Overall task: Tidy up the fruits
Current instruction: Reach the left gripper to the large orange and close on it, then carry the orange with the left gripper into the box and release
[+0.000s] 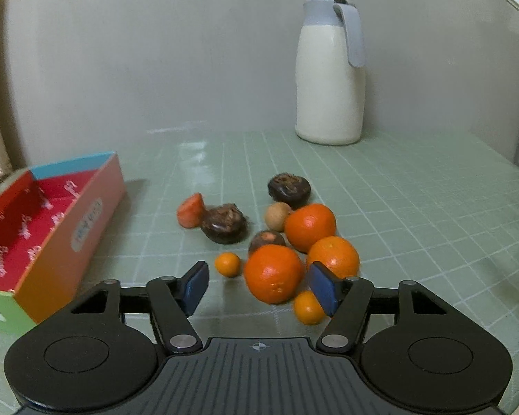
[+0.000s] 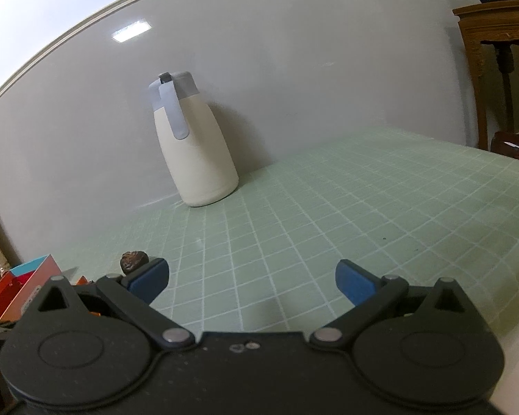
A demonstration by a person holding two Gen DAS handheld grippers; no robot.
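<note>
Green squares cover the table (image 1: 415, 207), and a white jug (image 1: 330, 79) stands at the back by the grey wall. Not much looks done yet. What shows of the colorful box (image 1: 52, 228) on the left looks empty inside. All the fruits sit in a bunch on the table: three big oranges, two tiny ones, some brown ones and a red piece (image 1: 191, 210).

My guess is the nearest big orange (image 1: 272, 273) goes first. The left claw (image 1: 259, 287) points down at it, blue pads apart on both sides, not pressing it yet. The right claw (image 2: 252, 282) waits wide apart over bare table, holding nothing.
</note>
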